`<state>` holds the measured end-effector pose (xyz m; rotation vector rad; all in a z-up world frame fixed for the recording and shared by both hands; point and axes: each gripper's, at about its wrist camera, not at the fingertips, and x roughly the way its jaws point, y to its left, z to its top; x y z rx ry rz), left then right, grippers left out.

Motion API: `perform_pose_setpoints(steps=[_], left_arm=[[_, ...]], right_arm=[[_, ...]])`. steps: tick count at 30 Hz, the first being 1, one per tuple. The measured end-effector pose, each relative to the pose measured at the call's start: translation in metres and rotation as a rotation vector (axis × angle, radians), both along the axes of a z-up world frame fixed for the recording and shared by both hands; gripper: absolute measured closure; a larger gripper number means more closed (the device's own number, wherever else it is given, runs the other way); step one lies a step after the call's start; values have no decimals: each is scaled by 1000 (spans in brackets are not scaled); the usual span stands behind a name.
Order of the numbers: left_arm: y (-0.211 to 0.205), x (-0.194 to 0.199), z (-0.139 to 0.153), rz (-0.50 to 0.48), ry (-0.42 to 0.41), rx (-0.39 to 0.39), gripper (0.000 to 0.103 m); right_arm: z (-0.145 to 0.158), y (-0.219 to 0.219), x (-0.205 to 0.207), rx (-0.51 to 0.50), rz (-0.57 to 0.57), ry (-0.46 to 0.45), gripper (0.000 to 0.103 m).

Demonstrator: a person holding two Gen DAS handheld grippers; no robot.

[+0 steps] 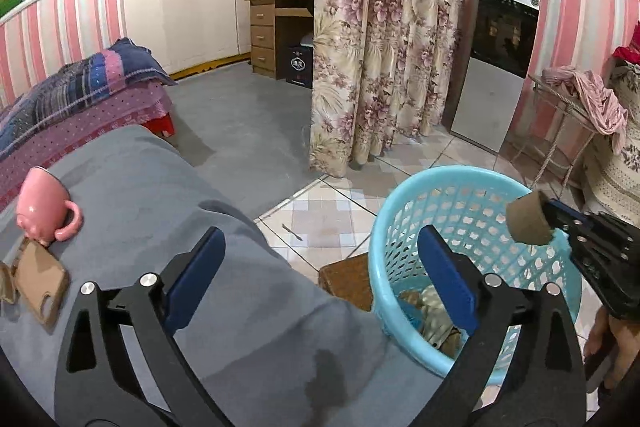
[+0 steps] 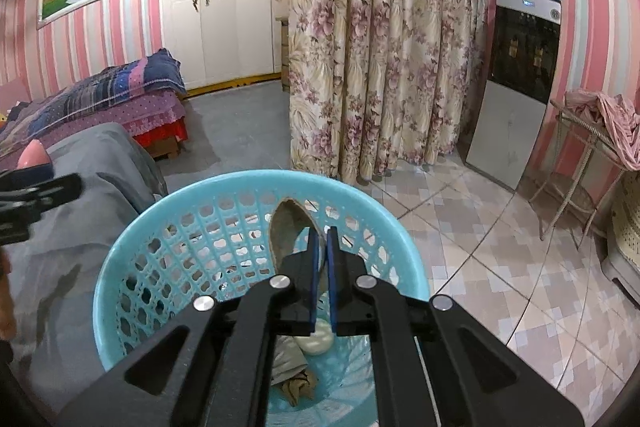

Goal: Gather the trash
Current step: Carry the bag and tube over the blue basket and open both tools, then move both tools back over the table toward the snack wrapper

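My right gripper (image 2: 323, 233) is shut on the wall of a brown cardboard tube (image 2: 285, 227) and holds it above the light blue plastic basket (image 2: 132, 235). In the left wrist view the tube (image 1: 528, 221) hangs over the basket (image 1: 390, 227) from the right gripper (image 1: 554, 213). My left gripper (image 1: 320, 247) is open and empty above the grey-covered table (image 1: 168, 187), beside the basket. Crumpled trash (image 2: 296, 383) and a white lump (image 2: 316, 341) lie in the basket's bottom.
A pink mug (image 1: 40, 207) lies on its side on the grey cloth near a brown phone-like case (image 1: 40, 285). A small scrap (image 1: 294, 231) lies on the tiled floor. A floral curtain (image 1: 376, 59), water dispenser (image 1: 496, 59), wire rack (image 1: 564, 131) and bed (image 1: 80, 87) stand around.
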<state>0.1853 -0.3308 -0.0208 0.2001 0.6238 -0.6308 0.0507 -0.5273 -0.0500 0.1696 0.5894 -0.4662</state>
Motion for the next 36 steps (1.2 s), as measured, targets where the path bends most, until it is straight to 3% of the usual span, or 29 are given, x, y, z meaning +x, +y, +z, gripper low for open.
perform_pose_setpoints(steps=[1,2,4,7,11,14,22,26,36], left_arm=[[2,-2,2,4,-10,6,9],[4,-5,3,6,-18,12,9],[11,-10,7,13,-31,22,9],[21,-15,10,28,-26,16,8],[33,-22,17,44,-42,28,8],[44,-27,24,64,-69,42,8],[91,-26,37,154,-61,10,6],[124,-25,45,207,-64,-15,6],[218,-24,56,388,-96,28,6]], right_arm=[[-2,-1,3,19,-3,7,89],[-3,-2,5,36,-7,8,65],[-4,-1,6,43,-22,3,40],[-5,3,7,33,-27,14,40],[-1,11,5,24,-37,8,17],[5,21,3,-2,-38,-4,11],[29,51,8,-23,-2,-27,6],[43,80,13,-42,39,-57,5],[72,171,54,-41,217,-114,5]])
